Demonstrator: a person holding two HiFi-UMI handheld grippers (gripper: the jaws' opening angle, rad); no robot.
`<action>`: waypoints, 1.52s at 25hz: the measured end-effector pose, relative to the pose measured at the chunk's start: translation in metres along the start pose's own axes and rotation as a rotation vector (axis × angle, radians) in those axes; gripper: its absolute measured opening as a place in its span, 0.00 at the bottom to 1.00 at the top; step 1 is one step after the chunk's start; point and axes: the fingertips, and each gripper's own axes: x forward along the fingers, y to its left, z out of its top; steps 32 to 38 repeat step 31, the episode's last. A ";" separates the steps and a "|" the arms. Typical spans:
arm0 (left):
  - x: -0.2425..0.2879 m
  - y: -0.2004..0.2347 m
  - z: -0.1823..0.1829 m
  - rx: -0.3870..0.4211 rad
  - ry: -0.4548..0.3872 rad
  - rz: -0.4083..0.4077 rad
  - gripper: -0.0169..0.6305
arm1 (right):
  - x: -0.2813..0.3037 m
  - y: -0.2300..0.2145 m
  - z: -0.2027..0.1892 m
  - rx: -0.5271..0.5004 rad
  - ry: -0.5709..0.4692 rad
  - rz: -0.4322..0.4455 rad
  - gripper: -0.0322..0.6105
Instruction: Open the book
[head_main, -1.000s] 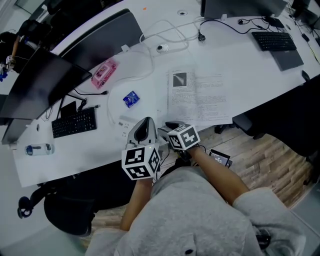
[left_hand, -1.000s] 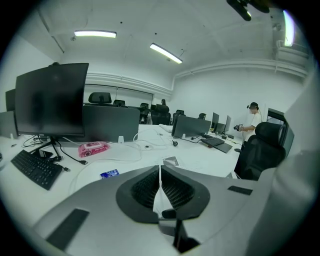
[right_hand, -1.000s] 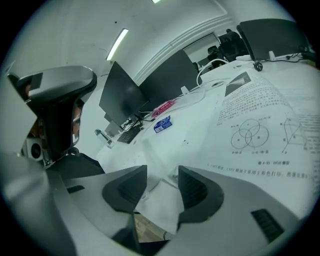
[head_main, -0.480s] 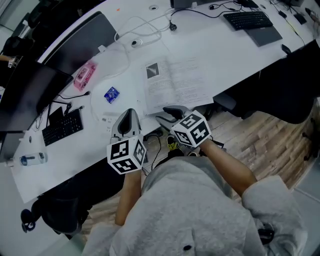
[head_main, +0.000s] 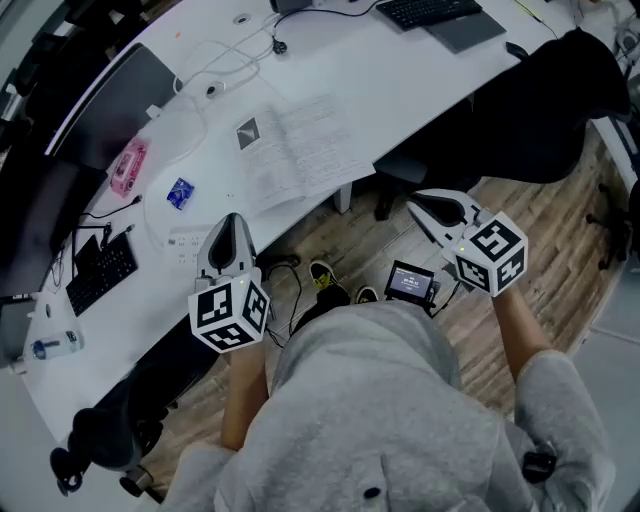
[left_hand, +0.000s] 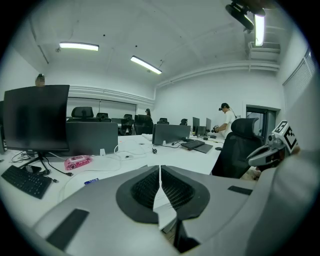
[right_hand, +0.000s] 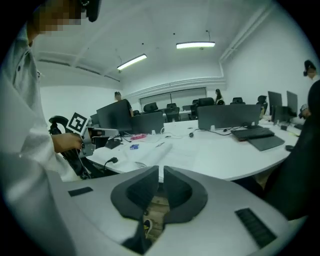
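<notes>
The book (head_main: 295, 150) lies open and flat on the white desk (head_main: 400, 85), its pages facing up; it also shows in the right gripper view (right_hand: 167, 150). My left gripper (head_main: 232, 224) hovers over the desk's near edge, left of the book, with its jaws shut and empty (left_hand: 160, 171). My right gripper (head_main: 428, 206) is out over the wooden floor, right of and clear of the book. Its jaws have just been closing and now stand shut with nothing between them (right_hand: 161, 173).
On the desk left of the book are a blue packet (head_main: 180, 192), a pink case (head_main: 127, 167), white cables (head_main: 235, 48) and a black keyboard (head_main: 100, 275). A black office chair (head_main: 560, 100) stands right. A small screen device (head_main: 410, 283) hangs above the floor.
The right gripper has swung from the book's near edge out to the right, over the floor. The left gripper has shifted a little. The book stays open.
</notes>
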 end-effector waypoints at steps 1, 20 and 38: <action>-0.005 -0.007 0.001 0.002 -0.006 -0.007 0.05 | -0.020 -0.008 0.000 -0.010 -0.009 -0.038 0.13; -0.103 -0.113 -0.007 0.044 -0.092 -0.037 0.05 | -0.166 0.002 0.011 0.088 -0.419 -0.298 0.13; -0.118 -0.135 -0.001 0.075 -0.087 -0.022 0.05 | -0.177 0.002 0.014 0.154 -0.489 -0.256 0.12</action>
